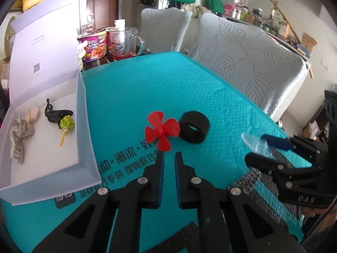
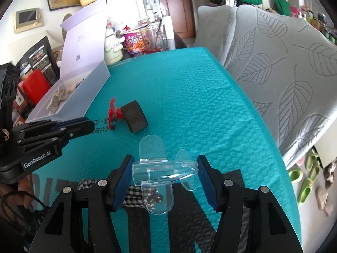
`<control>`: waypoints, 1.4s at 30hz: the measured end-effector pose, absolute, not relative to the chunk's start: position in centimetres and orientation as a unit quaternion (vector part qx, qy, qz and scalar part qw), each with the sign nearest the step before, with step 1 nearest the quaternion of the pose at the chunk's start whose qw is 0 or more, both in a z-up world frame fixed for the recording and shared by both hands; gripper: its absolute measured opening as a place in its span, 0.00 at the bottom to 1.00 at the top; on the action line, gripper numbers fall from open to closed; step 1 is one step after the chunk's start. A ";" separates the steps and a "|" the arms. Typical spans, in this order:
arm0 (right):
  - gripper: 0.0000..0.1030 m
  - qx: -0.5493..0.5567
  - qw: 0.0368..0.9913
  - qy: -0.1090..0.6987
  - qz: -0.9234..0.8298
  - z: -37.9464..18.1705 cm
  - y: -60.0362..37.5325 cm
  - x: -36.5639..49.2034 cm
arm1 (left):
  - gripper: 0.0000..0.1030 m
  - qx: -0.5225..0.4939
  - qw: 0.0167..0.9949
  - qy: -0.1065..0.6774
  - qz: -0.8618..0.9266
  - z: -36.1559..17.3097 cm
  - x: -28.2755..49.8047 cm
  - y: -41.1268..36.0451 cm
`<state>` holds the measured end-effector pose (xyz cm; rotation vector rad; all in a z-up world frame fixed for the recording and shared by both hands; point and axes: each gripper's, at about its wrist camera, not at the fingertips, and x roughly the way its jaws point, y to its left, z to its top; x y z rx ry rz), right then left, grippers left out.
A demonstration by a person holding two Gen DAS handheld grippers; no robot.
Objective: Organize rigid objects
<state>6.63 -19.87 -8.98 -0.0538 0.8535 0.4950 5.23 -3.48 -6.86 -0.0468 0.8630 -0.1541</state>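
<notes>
Lying at far left, the open white box [image 1: 84, 113] already holds small items; right of it the left gripper [image 1: 169, 158], narrowed and empty, points at the red propeller [image 1: 162, 130] and black ring [image 1: 194, 129]. Rightmost, the right gripper [image 2: 164, 168] spans the clear toy plane [image 2: 160, 170] crosswise above the teal worktop [image 1: 168, 84]; grey chairs [image 1: 242, 59] stand behind.

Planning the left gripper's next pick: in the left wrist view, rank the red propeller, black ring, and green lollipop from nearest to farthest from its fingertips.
1. Red propeller, just ahead of the left gripper.
2. Black ring, right of the propeller, touching it.
3. Green lollipop, far left, inside the white box.
</notes>
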 end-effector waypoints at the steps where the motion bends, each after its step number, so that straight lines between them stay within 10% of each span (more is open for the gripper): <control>1: 0.59 -0.025 0.882 0.407 0.234 -8.8 -20.1 6.4 | 0.10 -0.020 0.905 0.417 -0.085 -6.8 5.0 -3.7; 6: 0.59 -0.015 0.889 0.399 0.224 -8.1 -21.2 5.3 | 0.17 -0.007 0.898 0.426 -0.107 -6.8 3.8 -5.2; 8: 0.59 -0.015 0.892 0.395 0.217 -7.8 -21.6 4.7 | 0.43 -0.006 0.896 0.429 -0.114 -6.9 3.4 -5.6; 10: 0.59 -0.016 0.895 0.392 0.212 -7.6 -22.1 4.2 | 1.00 -0.010 0.896 0.427 -0.122 -6.7 3.0 -5.9; 24: 0.59 -0.002 0.903 0.394 0.173 -7.5 -25.3 1.8 | 0.99 0.015 0.879 0.451 -0.155 -8.9 2.3 -9.7; 34: 0.59 0.003 0.902 0.397 0.167 -7.6 -25.5 1.0 | 0.27 0.050 0.885 0.437 -0.152 -9.5 1.4 -11.2; 42: 0.59 -0.001 0.901 0.397 0.177 -7.6 -24.7 0.6 | 0.24 0.057 0.895 0.415 -0.149 -8.2 0.2 -10.5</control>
